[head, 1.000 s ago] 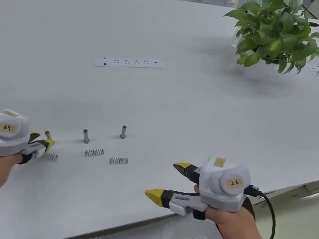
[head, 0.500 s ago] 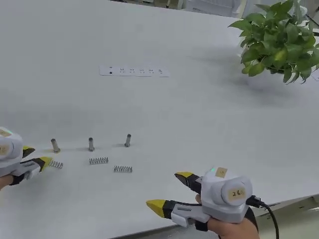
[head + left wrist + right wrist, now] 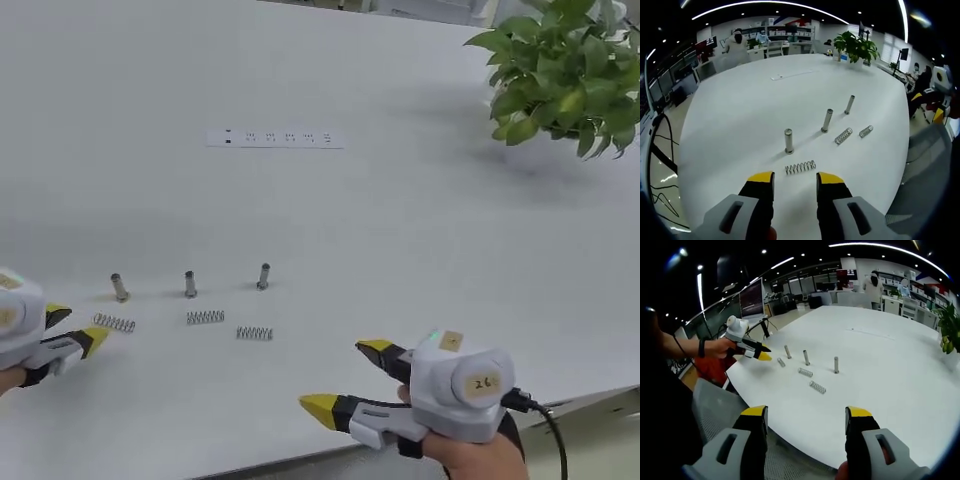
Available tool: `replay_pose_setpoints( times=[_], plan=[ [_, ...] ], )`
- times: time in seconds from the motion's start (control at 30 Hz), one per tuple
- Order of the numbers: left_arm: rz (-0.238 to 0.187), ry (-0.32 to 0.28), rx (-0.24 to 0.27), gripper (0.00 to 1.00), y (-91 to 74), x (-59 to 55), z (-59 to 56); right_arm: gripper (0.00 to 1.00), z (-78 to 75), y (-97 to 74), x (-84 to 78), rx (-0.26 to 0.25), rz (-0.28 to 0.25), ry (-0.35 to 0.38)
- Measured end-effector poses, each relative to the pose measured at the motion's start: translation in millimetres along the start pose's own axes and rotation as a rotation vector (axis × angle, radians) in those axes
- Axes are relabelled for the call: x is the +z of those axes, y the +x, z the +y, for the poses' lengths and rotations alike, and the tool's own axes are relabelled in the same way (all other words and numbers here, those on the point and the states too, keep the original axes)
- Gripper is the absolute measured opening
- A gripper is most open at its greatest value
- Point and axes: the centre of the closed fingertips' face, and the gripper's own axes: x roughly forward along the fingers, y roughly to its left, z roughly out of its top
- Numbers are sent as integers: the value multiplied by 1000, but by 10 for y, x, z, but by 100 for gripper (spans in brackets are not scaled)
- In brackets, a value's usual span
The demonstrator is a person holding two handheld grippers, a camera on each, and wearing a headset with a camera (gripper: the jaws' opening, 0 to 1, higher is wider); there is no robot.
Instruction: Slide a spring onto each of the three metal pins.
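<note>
My left tool hangs released, nearest spring flat on the worktop just ahead of its tips, nearest pin upright just beyond. My right tool gapes wide, empty, well apart from them.

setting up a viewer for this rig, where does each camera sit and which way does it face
Head view: on the headset, looking down over the table at pins and springs; left gripper, right gripper and right hand show.
Left gripper view: on the left gripper, facing along its open jaws at the nearest spring.
Right gripper view: at the table edge, facing the pin row; the left arm shows.
Shared: both gripper views show all three pins.
</note>
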Motion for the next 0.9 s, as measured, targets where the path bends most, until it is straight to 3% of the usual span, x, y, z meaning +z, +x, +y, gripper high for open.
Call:
replay_pose_setpoints(
  times=[0.33, 0.47, 0.63, 0.77, 0.83, 0.9],
  plan=[
    [11, 75, -45, 28, 26, 2, -8, 61, -11, 5, 0, 2, 12, -7],
    [19, 56, -55, 29, 69, -36, 21, 61, -3, 14, 4, -1, 13, -4],
    [28, 86, -80, 31, 133, -32, 2, 61, 3, 7, 3, -5, 9, 2],
    [44, 124, -106, 32, 182, -45, -32, 61, -6, -6, -20, -8, 16, 0],
    [66, 191, -111, 31, 198, -76, -46, 61, -19, -18, -20, -12, 15, 2],
    [73, 213, -131, 32, 221, -95, -91, 61, -36, -29, -18, -17, 15, 1]
  ],
)
